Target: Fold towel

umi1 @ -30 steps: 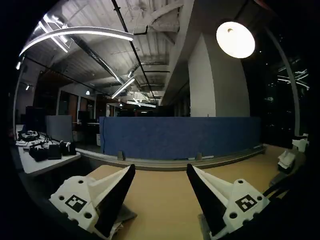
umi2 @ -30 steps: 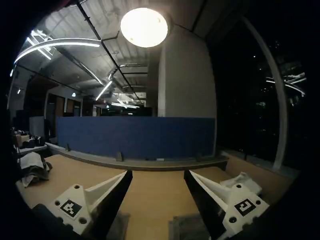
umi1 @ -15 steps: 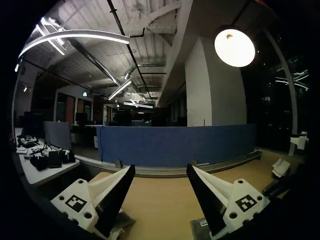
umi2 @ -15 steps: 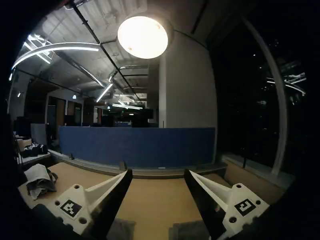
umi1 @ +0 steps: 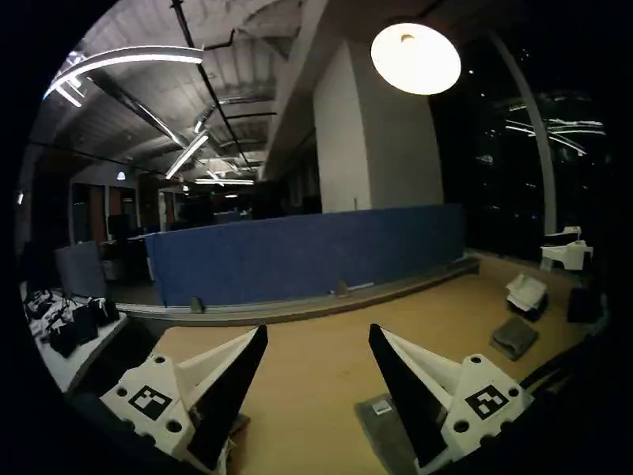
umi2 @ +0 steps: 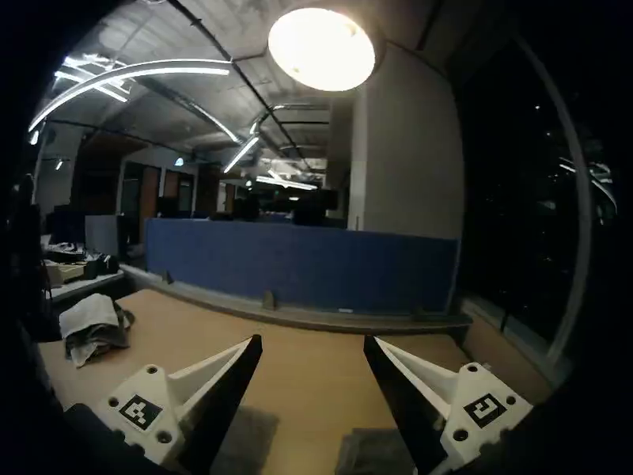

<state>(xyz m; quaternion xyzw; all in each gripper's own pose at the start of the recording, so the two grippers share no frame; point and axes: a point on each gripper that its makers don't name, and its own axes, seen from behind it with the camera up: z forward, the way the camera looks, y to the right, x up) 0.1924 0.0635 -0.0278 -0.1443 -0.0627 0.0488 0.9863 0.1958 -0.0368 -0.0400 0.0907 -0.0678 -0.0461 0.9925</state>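
Two grippers stand wide open, with nothing between their fingers. In the left gripper view the left gripper [umi1: 316, 328] reaches up from the lower part of the frame. The towel [umi1: 376, 423] lies flat on the wooden table [umi1: 316, 372] at bottom centre. It is dull grey with a small white tag near its upper corner, and its right part is hidden behind the right-hand finger. A folded grey cloth [umi1: 514, 336] and a white cloth [umi1: 526, 291] sit at the right edge, well apart from it. In the right gripper view the right gripper [umi2: 311, 339] spreads just as wide. There the towel [umi2: 249, 431] shows as grey, soft-edged patches along the bottom edge, one by each finger; whether they join cannot be told. A pile of cloths [umi2: 91, 326] rests at the left edge, in front of the blue partition [umi2: 301, 265].
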